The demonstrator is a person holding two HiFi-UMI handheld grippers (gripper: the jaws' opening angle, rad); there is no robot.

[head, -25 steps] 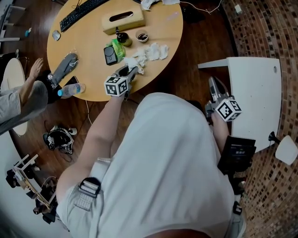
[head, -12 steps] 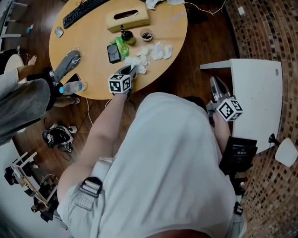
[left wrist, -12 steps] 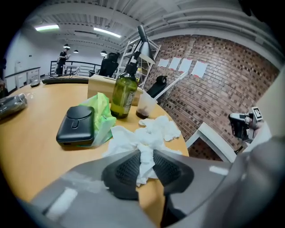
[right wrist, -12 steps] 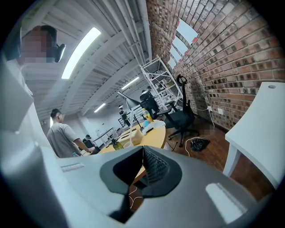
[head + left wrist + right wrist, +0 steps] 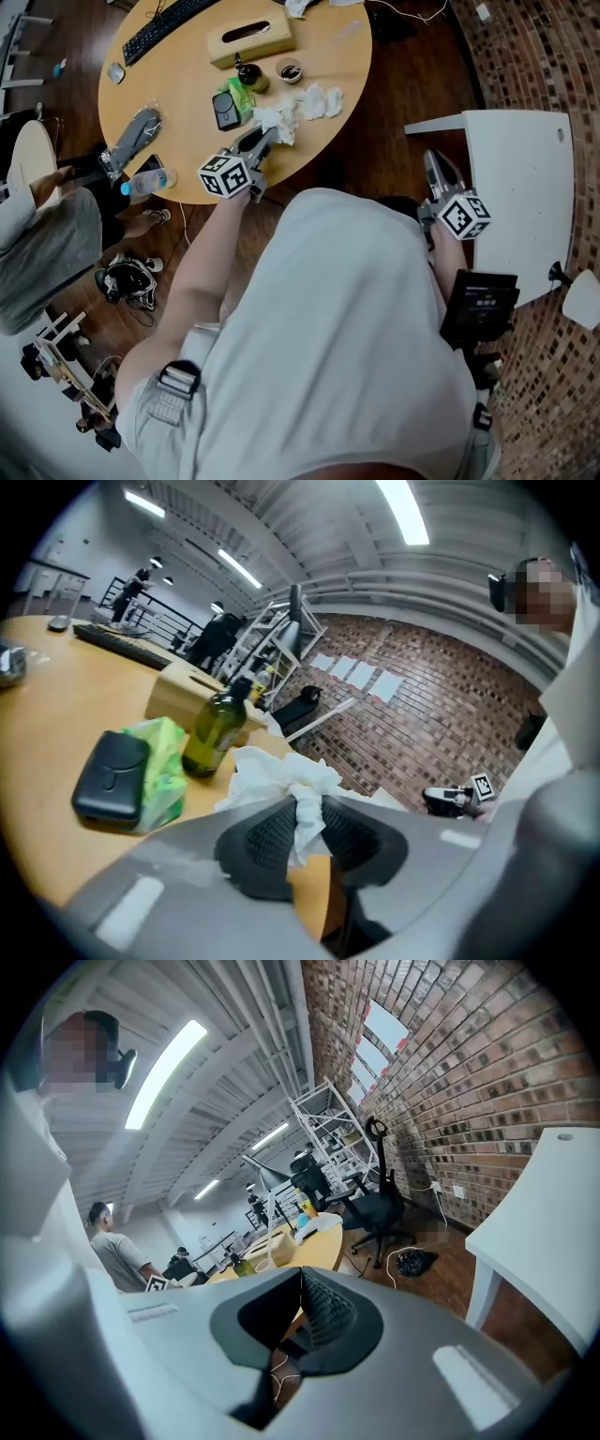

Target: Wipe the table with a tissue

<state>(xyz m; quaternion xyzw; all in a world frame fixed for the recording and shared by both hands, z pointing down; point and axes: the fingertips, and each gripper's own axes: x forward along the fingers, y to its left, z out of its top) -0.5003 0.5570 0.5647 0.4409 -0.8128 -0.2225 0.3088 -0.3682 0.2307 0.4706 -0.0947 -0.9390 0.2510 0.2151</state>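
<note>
- Your left gripper (image 5: 305,806) is closing its jaws on a white tissue (image 5: 281,772). The pads pinch a twisted end and the rest bunches out past the tips.
- The tissue sits over the round wooden table (image 5: 183,89), near the edge closest to you.
- More crumpled tissues (image 5: 319,100) lie just beyond it on the table, beside a green bottle (image 5: 214,728).
- Your right gripper (image 5: 300,1283) is off the table, near a white side table (image 5: 516,187). Its jaws are together with nothing between them.
</note>
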